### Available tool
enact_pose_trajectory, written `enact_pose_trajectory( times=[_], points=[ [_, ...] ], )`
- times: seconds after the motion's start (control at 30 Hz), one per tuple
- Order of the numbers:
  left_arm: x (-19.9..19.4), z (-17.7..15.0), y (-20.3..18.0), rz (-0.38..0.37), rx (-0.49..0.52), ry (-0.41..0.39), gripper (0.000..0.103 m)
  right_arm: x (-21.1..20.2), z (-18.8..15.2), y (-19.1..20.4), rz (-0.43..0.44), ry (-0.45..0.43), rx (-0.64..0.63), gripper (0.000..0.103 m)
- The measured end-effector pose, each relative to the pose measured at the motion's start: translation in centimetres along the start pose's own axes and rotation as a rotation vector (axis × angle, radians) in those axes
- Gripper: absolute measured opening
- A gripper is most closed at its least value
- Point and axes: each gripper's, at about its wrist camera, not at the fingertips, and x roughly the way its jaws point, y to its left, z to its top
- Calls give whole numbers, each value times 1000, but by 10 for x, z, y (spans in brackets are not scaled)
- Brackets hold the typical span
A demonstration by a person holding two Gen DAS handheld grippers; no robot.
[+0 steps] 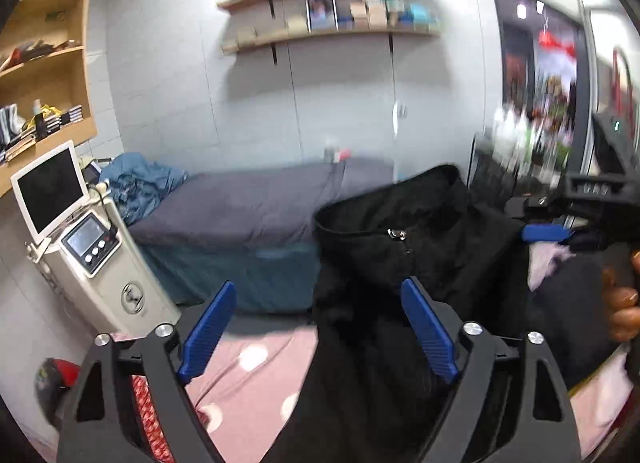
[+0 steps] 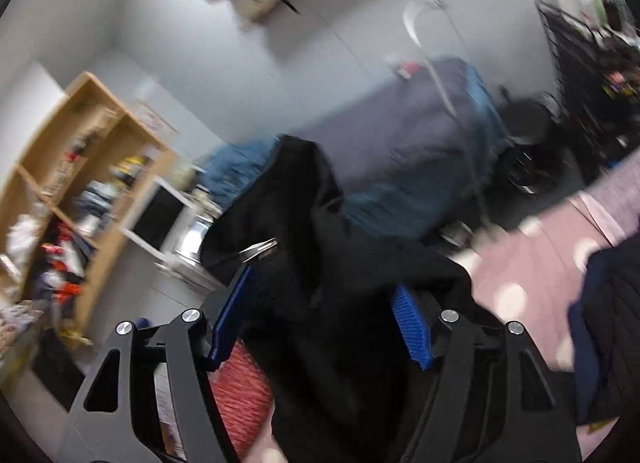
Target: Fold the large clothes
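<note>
A black zip-up jacket (image 1: 400, 263) hangs in the air in front of me, its collar and zipper pull at the top. My left gripper (image 1: 320, 327) is open, its blue pads wide apart, with the jacket draping between and over the right pad. My right gripper (image 1: 548, 233) appears at the right edge of the left wrist view, held against the jacket's shoulder; whether it grips the cloth is unclear there. In the right wrist view the right gripper (image 2: 324, 311) has its jaws apart with the black jacket (image 2: 320, 263) bunched between and over them. The view is blurred.
A pink dotted bedspread (image 1: 248, 367) lies below. A grey bed (image 1: 248, 203) with blue bedding stands against the far wall. A white machine with a screen (image 1: 92, 255) stands at the left. Wooden shelves (image 1: 48, 63) hang on the wall. A dark blue garment (image 2: 608, 323) lies at the right.
</note>
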Motion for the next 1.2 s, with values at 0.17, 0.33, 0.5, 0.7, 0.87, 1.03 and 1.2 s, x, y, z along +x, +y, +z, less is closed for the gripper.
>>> enact_pose_trajectory(
  times=[0.17, 0.33, 0.5, 0.7, 0.87, 1.03, 1.2],
  points=[
    [81, -88, 20, 78, -43, 294, 86, 49, -69, -58, -183, 141, -27, 68],
    [87, -184, 38, 54, -151, 497, 86, 66, -163, -110, -326, 328, -64, 68],
    [63, -264, 7, 3, -107, 641, 86, 64, -245, -144, -424, 466, -111, 68],
    [24, -290, -51, -155, 83, 689, 92, 63, -293, -149, -410, 580, -103, 68],
    [15, -303, -81, -299, 178, 686, 94, 58, -301, -136, -386, 594, -133, 68],
    [33, -326, -105, -344, 254, 773, 93, 54, -307, -129, -381, 596, -118, 68],
    [57, -356, -114, -249, 302, 848, 28, 52, -310, -133, -389, 601, -95, 68]
  ],
)
